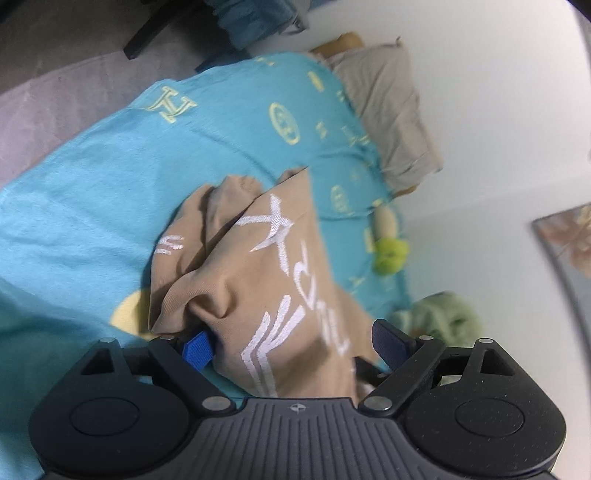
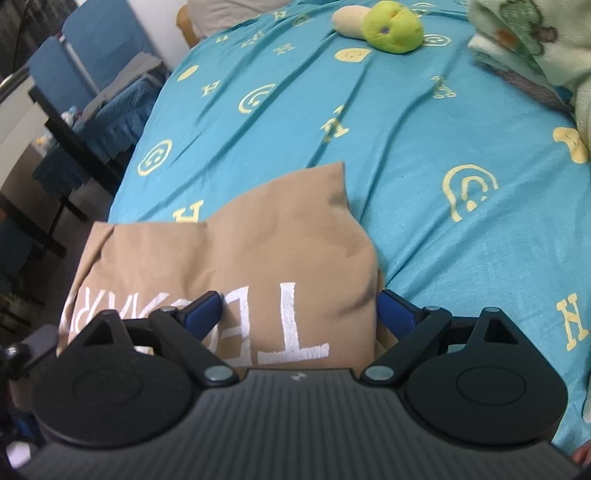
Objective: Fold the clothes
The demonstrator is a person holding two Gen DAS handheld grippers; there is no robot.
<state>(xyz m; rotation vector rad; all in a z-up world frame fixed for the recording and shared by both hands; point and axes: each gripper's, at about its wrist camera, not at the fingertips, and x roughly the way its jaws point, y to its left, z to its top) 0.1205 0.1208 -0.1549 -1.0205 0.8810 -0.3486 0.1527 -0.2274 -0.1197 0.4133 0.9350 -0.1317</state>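
Observation:
A tan garment (image 1: 258, 258) with white embroidered lettering lies crumpled on a teal bedsheet (image 1: 110, 184) printed with yellow letters and smileys. My left gripper (image 1: 293, 345) is open, its blue pads (image 1: 199, 350) spread wide, and a bunched fold of the garment runs between them. In the right wrist view the tan garment (image 2: 240, 251) lies flatter on the sheet (image 2: 406, 147), one corner pointing away from me. My right gripper (image 2: 301, 312) is also open, its fingers straddling the lettered edge of the cloth.
A green and cream plush toy (image 2: 391, 26) (image 1: 388, 254) lies further up the bed. A pale green blanket (image 2: 535, 37) is piled at the right. A beige pillow (image 1: 388, 110) sits against the white wall. Blue chairs (image 2: 92, 44) stand beside the bed.

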